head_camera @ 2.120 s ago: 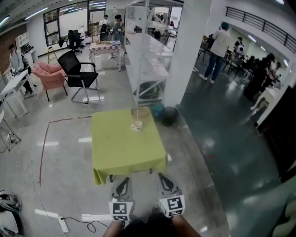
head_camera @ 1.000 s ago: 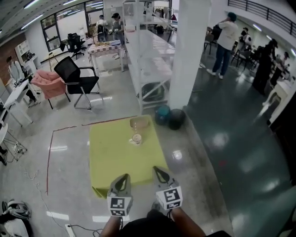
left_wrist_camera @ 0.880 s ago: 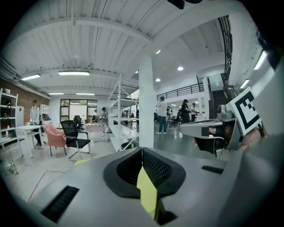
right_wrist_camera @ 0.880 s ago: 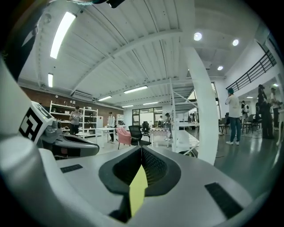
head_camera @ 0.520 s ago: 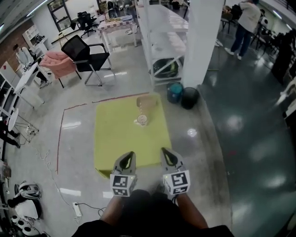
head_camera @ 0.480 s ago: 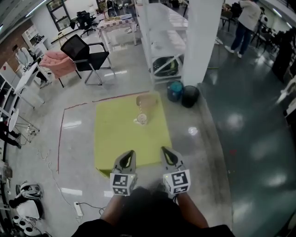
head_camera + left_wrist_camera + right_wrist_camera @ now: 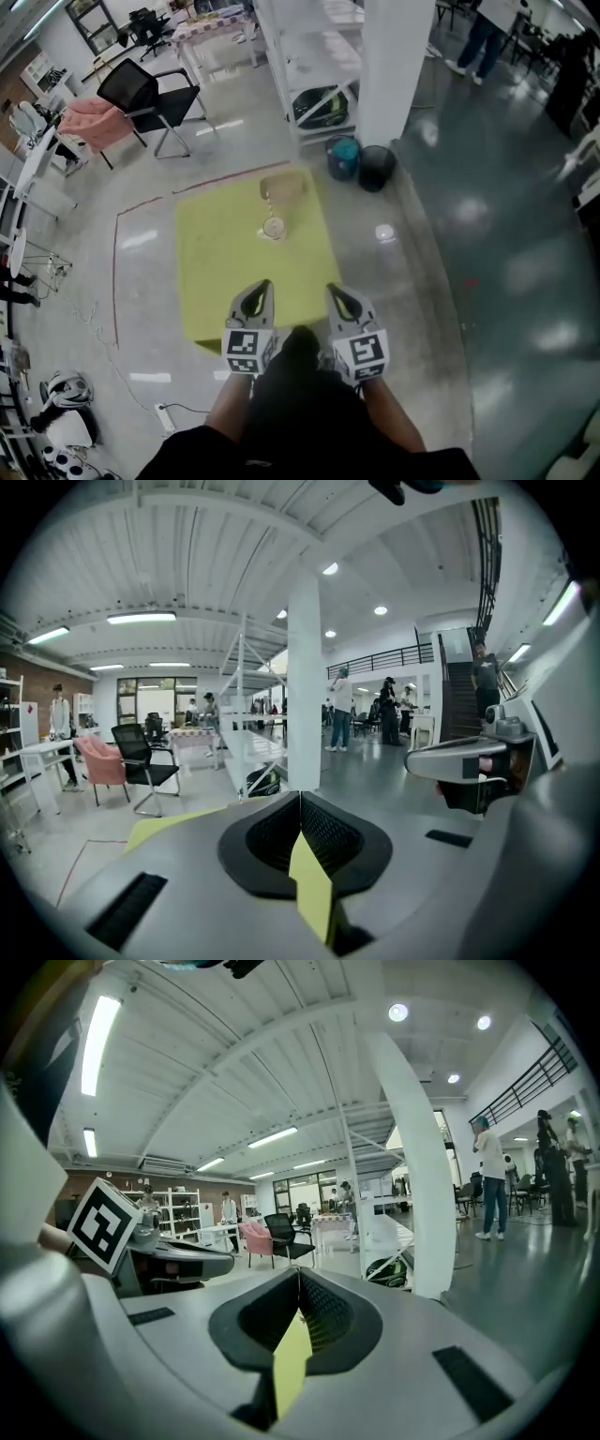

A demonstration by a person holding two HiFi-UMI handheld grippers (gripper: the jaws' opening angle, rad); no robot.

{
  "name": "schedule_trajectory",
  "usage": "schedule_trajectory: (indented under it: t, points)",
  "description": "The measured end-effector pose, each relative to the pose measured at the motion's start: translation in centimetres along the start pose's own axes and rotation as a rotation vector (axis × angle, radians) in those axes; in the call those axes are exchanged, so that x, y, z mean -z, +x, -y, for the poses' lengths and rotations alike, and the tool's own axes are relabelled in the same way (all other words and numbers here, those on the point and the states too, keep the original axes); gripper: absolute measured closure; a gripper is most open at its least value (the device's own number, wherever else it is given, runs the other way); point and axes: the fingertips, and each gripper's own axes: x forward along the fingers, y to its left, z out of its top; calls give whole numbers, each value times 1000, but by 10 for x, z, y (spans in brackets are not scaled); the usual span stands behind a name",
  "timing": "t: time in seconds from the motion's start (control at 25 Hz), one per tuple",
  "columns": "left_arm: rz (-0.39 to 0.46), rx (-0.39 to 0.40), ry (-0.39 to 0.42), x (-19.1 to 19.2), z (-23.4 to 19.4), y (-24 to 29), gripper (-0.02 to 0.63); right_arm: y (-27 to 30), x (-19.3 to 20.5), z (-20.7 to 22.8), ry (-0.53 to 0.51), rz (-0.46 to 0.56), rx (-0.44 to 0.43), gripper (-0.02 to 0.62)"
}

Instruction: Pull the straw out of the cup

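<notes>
A small clear cup (image 7: 273, 227) stands on the far half of the yellow-green table (image 7: 225, 272) in the head view. A thin straw (image 7: 269, 210) rises from it, too small to make out well. Just behind the cup lies a brownish tray-like object (image 7: 284, 186). My left gripper (image 7: 259, 285) and right gripper (image 7: 334, 289) hover side by side over the table's near edge, well short of the cup. Both are shut with nothing between the jaws, as the left gripper (image 7: 300, 795) and right gripper (image 7: 298, 1273) show in their own views.
A white column (image 7: 394, 66) and white shelving (image 7: 314, 56) stand beyond the table. A teal bin (image 7: 343, 155) and a black bin (image 7: 375, 167) sit at the column's foot. A black office chair (image 7: 141, 89) and a pink chair (image 7: 86, 120) are far left. Red tape (image 7: 116, 272) marks the floor.
The person has walked up to the table, which now sits nearer in the head view. Both grippers have moved forward from short of the table to over its near edge, still shut.
</notes>
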Motion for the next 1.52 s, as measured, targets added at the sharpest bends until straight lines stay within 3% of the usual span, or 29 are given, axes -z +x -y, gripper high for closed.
schedule_trajectory:
  t: [0.64,0.96,1.2,1.52]
  points:
    - [-98,29,-127,9,-114,145,561,160,12,39,-13,-206,-34,578]
    - [-179,114,-170,36,-139,203,561,202,36,44,-10,-313,-21,578]
    - [-229,135,-169,54,-130,230,561,212,54,54,-7,-365,-60,578]
    - [-276,65,-209,77,-142,263,561,239,83,64,-7,-406,-184,578]
